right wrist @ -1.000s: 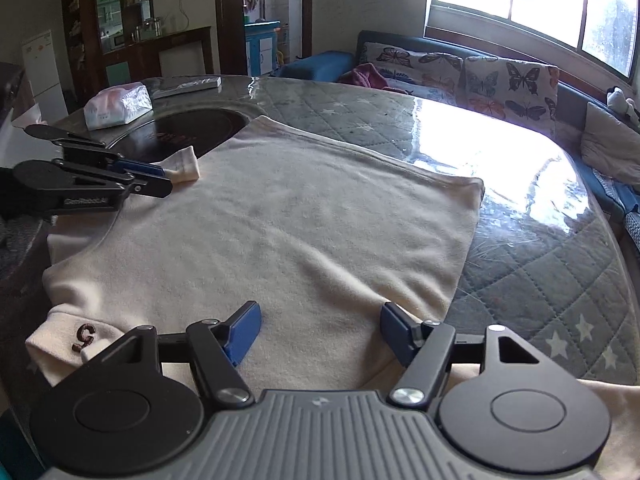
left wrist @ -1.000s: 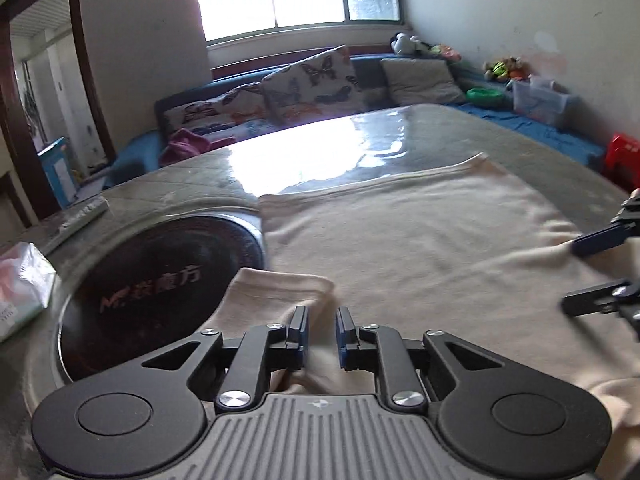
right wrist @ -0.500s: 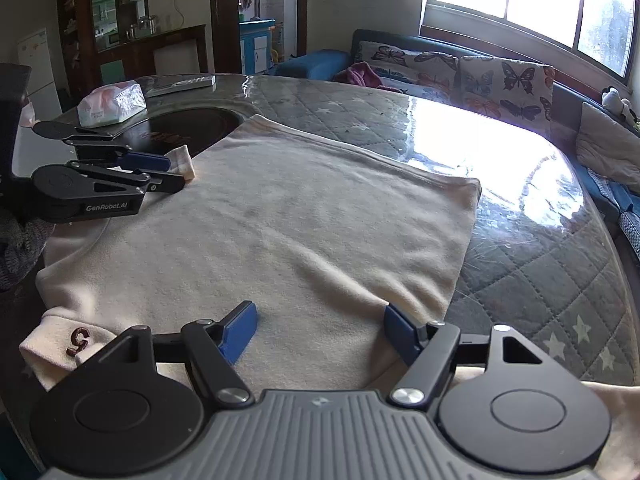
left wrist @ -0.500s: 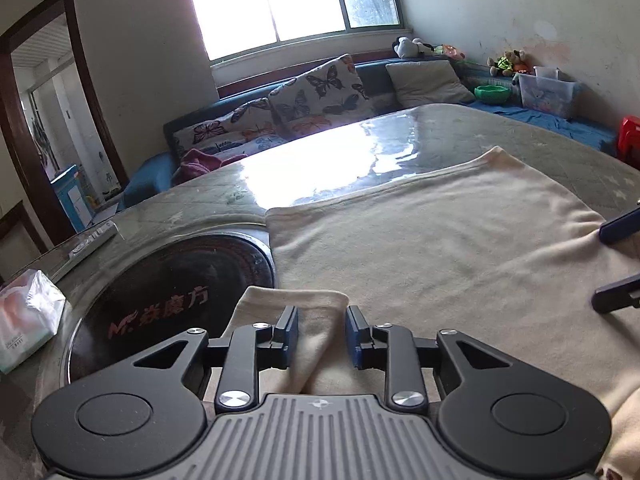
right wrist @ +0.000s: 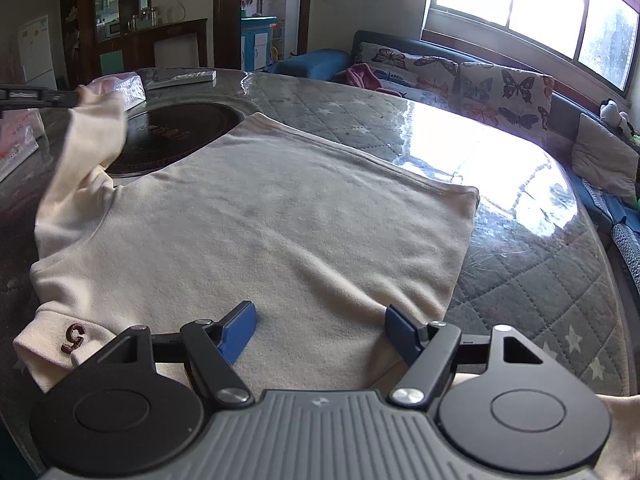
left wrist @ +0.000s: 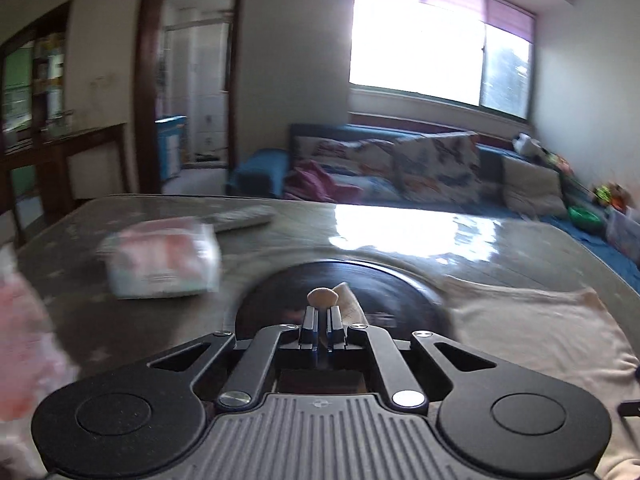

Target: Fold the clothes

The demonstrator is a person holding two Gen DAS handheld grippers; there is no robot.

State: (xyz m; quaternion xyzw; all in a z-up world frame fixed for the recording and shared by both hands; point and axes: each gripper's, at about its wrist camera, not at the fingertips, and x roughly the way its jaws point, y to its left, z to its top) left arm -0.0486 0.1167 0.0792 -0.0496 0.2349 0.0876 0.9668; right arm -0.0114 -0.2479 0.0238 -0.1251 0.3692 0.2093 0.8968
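Observation:
A cream sweater point(right wrist: 272, 216) lies flat on the round table, hem toward the sofa; it also shows in the left wrist view point(left wrist: 536, 332). My left gripper point(left wrist: 321, 312) is shut on the sweater's sleeve cuff point(left wrist: 322, 297) and holds it lifted above the table. In the right wrist view the sleeve point(right wrist: 94, 128) hangs from the left gripper point(right wrist: 74, 98) at the far left. My right gripper point(right wrist: 320, 324) is open and empty, low over the near part of the sweater. A collar with a brown mark point(right wrist: 74, 336) lies at the near left.
A black round cooktop point(right wrist: 176, 140) is set in the table beside the sweater. A tissue pack point(left wrist: 160, 260) and a remote point(left wrist: 244, 218) lie beyond it. The quilted tabletop point(right wrist: 532, 240) stretches right. A sofa with butterfly cushions point(right wrist: 460, 76) stands behind.
My left gripper has closed on the sleeve cuff, lifted it and swung left, away from the body of the sweater. The right gripper has stayed open in place.

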